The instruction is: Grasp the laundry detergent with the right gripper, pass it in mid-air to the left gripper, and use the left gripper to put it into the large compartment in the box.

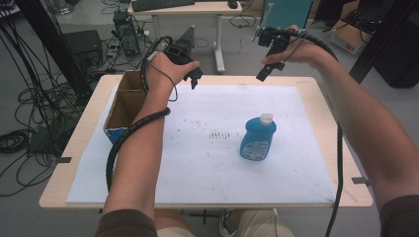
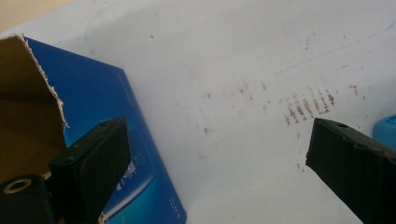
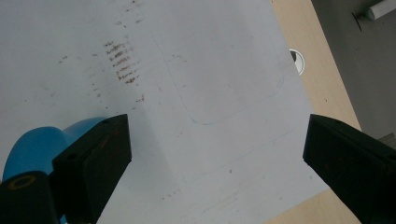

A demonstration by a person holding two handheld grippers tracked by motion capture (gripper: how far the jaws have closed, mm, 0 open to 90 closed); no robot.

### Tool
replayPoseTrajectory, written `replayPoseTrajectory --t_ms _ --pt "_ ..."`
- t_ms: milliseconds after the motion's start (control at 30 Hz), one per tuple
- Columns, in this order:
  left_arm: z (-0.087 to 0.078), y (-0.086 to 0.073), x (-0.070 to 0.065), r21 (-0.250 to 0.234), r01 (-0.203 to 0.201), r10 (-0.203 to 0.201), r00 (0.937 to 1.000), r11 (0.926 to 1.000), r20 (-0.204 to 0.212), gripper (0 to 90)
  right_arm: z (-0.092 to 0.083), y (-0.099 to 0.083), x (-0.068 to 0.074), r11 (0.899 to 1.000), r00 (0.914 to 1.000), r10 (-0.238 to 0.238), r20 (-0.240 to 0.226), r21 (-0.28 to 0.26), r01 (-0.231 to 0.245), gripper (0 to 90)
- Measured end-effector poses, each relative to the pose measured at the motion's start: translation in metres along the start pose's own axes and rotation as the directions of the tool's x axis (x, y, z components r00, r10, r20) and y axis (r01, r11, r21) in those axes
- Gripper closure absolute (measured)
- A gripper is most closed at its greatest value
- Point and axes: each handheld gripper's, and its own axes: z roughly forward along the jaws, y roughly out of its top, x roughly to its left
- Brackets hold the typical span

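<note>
A blue bottle with a white cap stands upright on the white mat, right of centre. My left gripper hangs in the air over the mat's far left, beside the cardboard box. In the left gripper view its jaws stand wide open over bare mat, with the box's blue side at left and a sliver of the bottle at right. My right gripper is raised over the table's far edge. Its jaws are open and empty, with the bottle low at left.
The open box has a torn brown inside and sits at the mat's left edge. Brown smudges mark the mat's middle. The wooden table borders the mat, with a cable hole. Beyond the table are a desk and floor cables.
</note>
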Motion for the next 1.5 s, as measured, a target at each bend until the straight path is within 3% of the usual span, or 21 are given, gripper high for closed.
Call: replayPoseTrajectory --t_ms 433,867,1200,1500 --pt "0.001 -0.001 0.001 -0.001 0.001 -0.001 1.0000 1.0000 -0.001 6.8 -0.003 -0.006 -0.001 1.000 1.0000 0.003 0.004 0.006 -0.003 7.9" --pt "-0.004 -0.001 -0.003 -0.010 -0.008 0.008 0.9999 0.9999 -0.007 6.8 -0.016 -0.025 0.002 1.000 0.9996 -0.008 0.026 0.000 0.008 7.8" --pt "-0.009 -0.004 -0.005 -0.021 -0.019 0.019 0.9998 0.9996 -0.009 6.6 -0.027 -0.065 0.004 1.000 0.9993 0.015 0.033 -0.019 -0.014 7.8" --pt "-0.012 -0.009 0.000 -0.024 -0.014 0.014 0.9998 0.9996 -0.016 6.6 -0.029 -0.108 0.010 0.996 0.9984 0.053 0.021 -0.067 -0.051 7.6"
